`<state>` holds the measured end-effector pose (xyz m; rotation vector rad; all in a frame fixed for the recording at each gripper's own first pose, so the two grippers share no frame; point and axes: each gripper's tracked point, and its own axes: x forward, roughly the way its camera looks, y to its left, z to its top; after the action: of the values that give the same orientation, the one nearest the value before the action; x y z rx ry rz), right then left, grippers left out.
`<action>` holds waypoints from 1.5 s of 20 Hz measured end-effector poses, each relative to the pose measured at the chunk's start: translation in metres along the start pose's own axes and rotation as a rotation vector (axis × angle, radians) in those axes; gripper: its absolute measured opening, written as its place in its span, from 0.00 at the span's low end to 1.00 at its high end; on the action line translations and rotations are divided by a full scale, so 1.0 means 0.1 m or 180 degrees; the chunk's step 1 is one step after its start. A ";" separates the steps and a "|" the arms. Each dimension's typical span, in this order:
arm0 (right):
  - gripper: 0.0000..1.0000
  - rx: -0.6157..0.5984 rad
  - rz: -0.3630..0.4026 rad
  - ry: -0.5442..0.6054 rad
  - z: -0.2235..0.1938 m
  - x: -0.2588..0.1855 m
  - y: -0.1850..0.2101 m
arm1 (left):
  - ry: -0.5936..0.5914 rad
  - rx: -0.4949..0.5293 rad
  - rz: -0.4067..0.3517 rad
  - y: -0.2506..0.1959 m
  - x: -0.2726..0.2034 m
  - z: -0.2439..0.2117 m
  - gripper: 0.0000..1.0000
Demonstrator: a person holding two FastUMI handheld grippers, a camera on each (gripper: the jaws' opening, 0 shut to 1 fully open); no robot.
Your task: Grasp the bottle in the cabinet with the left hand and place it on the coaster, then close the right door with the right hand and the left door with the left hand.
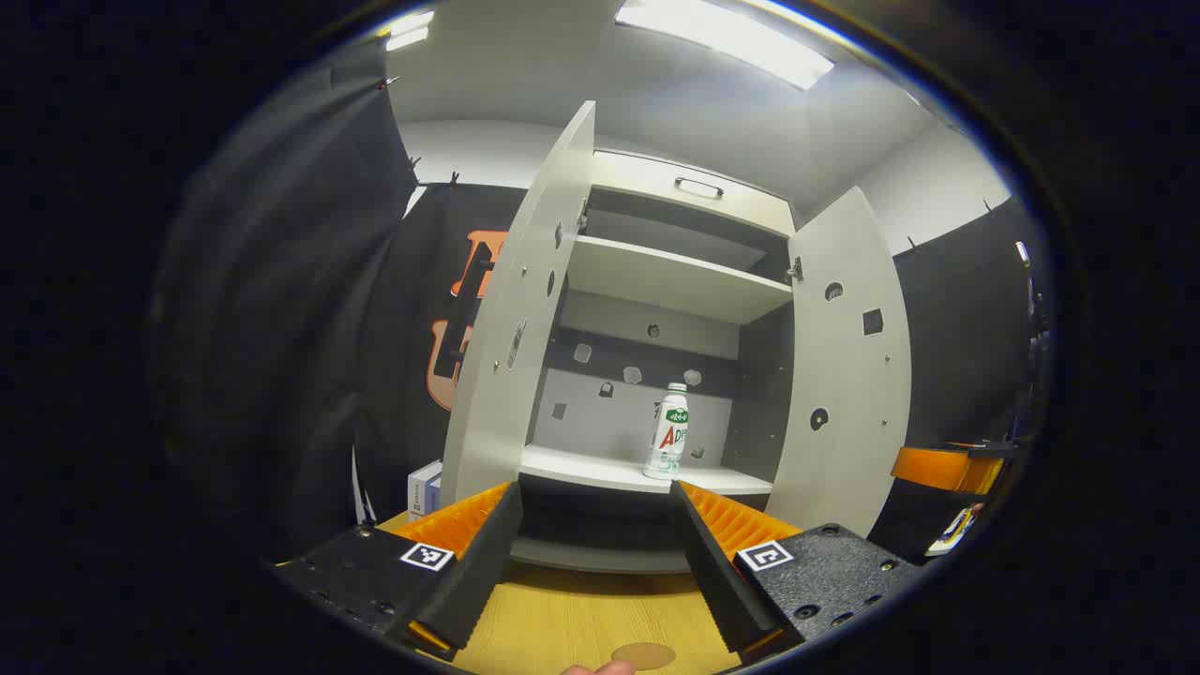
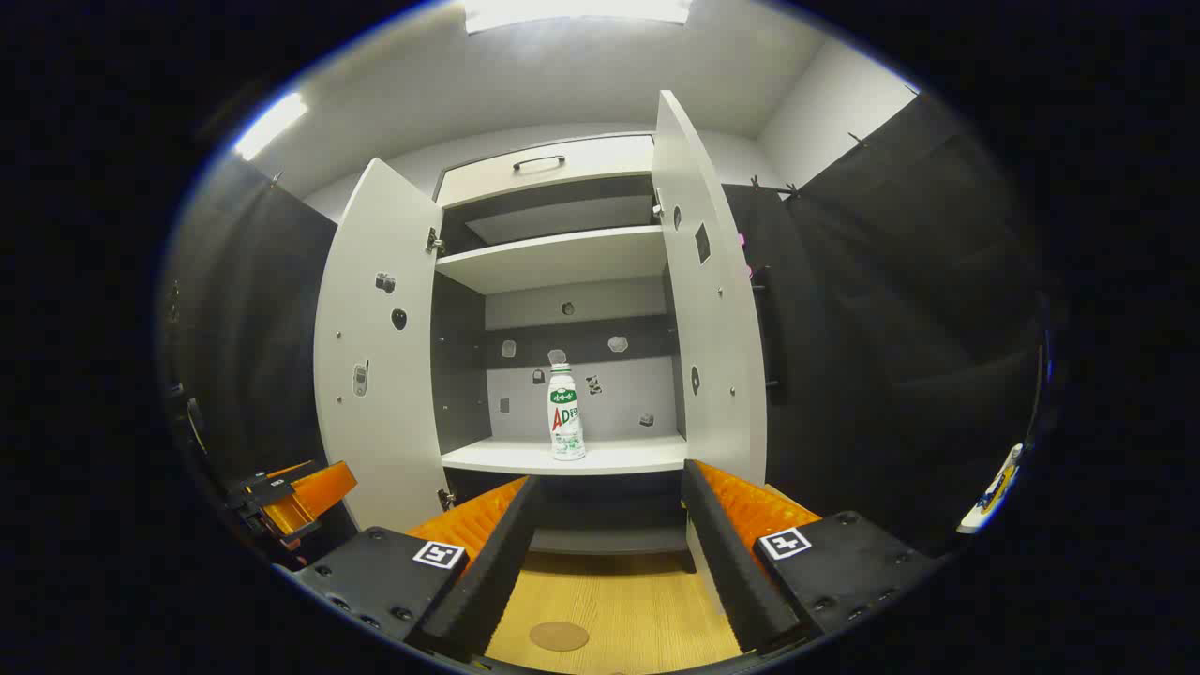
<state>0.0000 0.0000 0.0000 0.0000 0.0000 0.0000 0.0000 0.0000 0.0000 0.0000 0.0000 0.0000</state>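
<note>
Your left gripper (image 1: pixel 595 525) hangs wide open before the cabinet (image 1: pixel 670 281); run it straight in, jaws astride the upright bottle (image 1: pixel 669 431), clear of both doors, then pinch mid-body.

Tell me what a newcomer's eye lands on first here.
The white cabinet with both doors swung wide, dead ahead. A lone white bottle stands upright on its lower shelf. Nearer, a round coaster lies on the wooden table between the open right claw's fingers.

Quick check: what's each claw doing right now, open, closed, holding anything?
Left claw: open, holding nothing; bottle stands on the cabinet shelf.
Right claw: open, holding nothing.
</note>
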 end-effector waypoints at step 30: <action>0.98 -0.0023 0.0365 0.0092 0.07 0.20 -0.29 | -0.0005 -0.0191 0.0068 -0.67 0.70 0.08 0.95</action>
<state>0.0199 -0.0291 0.0073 -0.0071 0.0289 0.1146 0.0699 -0.0665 0.0077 -0.0601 -0.0015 0.0215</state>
